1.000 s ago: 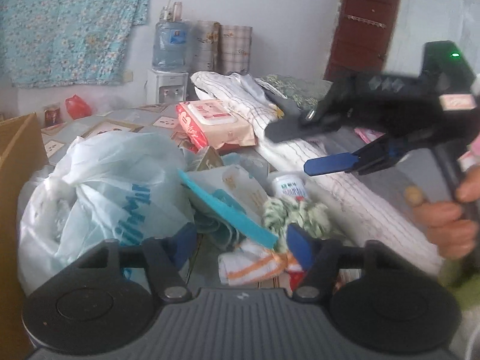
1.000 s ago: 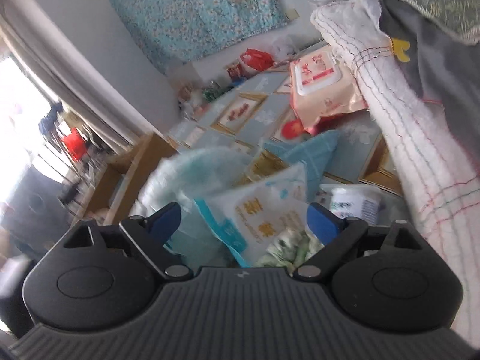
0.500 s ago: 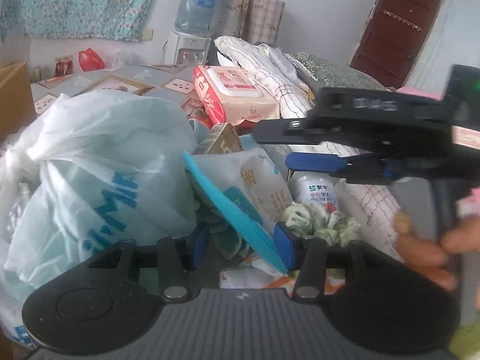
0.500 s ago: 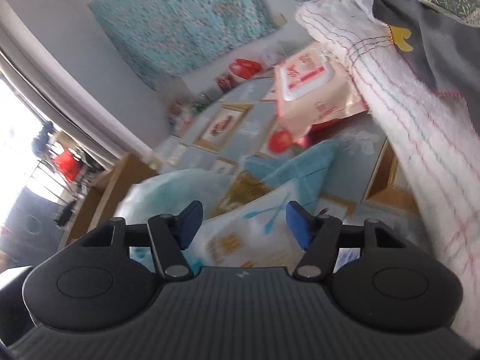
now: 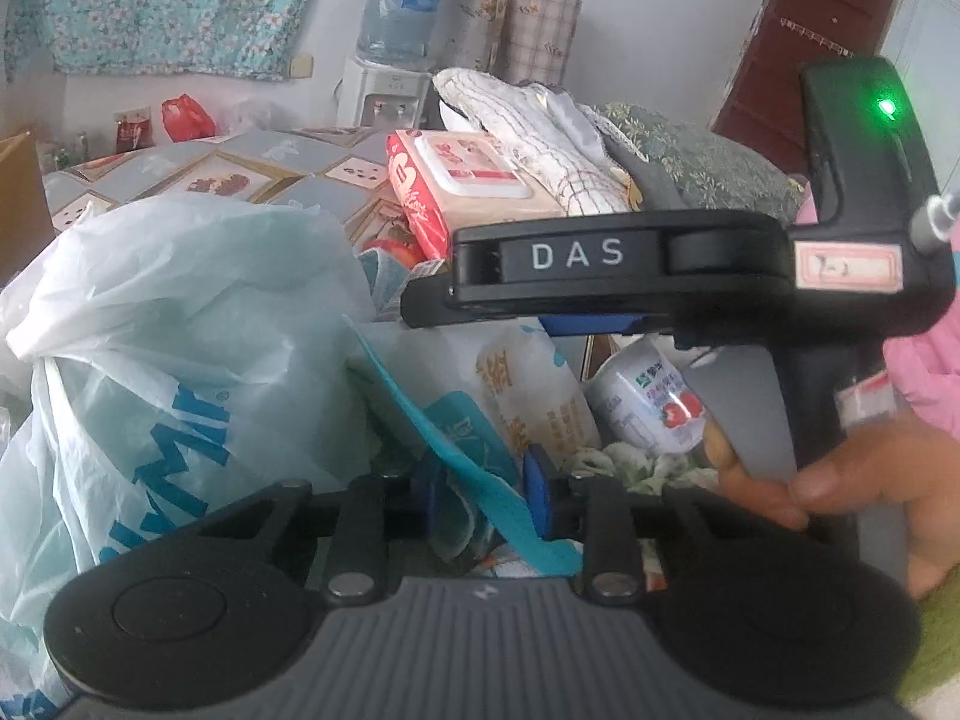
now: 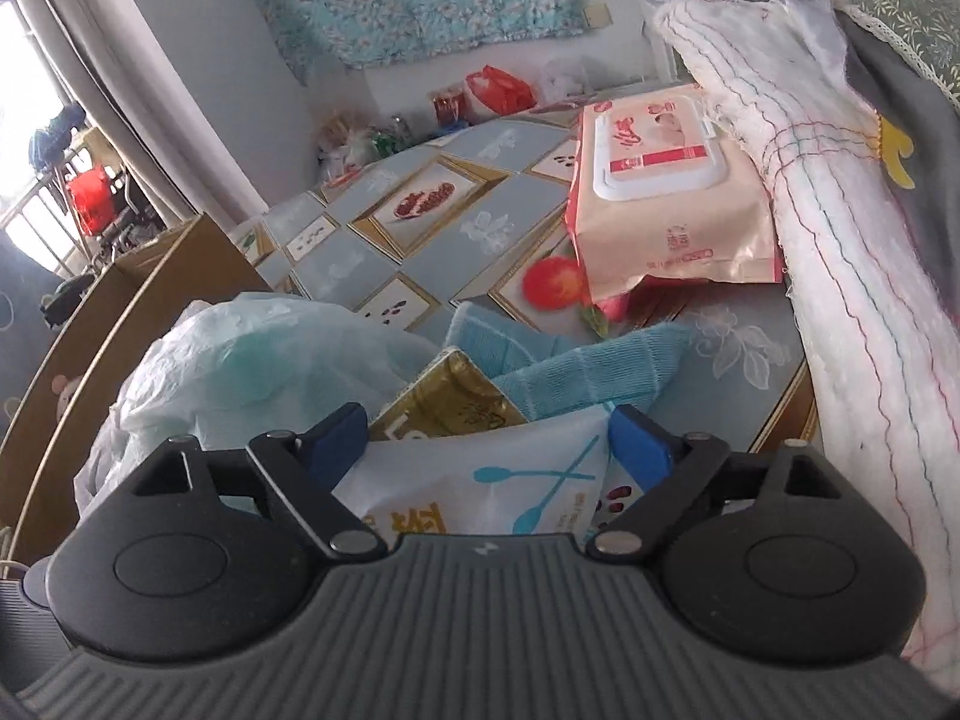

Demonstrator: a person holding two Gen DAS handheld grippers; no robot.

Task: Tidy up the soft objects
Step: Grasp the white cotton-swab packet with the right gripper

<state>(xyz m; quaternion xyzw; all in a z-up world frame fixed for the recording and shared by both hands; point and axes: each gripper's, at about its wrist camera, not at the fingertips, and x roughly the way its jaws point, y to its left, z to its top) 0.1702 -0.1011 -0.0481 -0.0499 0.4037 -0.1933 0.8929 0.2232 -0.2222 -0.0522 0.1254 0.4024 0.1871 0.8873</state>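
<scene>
A white-and-teal snack packet (image 5: 528, 396) lies in a heap of things on the patterned tablecloth (image 6: 420, 252). My left gripper (image 5: 483, 498) is closing on the packet's teal edge, which fills the gap between the blue pads (image 5: 536, 495). My right gripper (image 5: 480, 318) reaches across the left wrist view just above the packet, held by a hand (image 5: 810, 480). In the right wrist view the right gripper (image 6: 487, 444) is opening, and the packet's top (image 6: 510, 480) shows between its wide-set pads (image 6: 639, 450).
A full white plastic bag (image 5: 150, 330) bulges on the left. Around the packet lie a yoghurt cup (image 5: 648, 402), a green-and-white knotted rope (image 5: 630, 462), a gold carton (image 6: 450, 402) and a blue towel (image 6: 570, 366). A wet-wipes pack (image 6: 654, 180) and rolled white cloth (image 6: 840, 240) lie beyond. A cardboard box (image 6: 150, 300) stands left.
The left jaws have narrowed onto the packet's teal edge. The right gripper has come lower and further left over the packet; its jaws narrowed, then widened again.
</scene>
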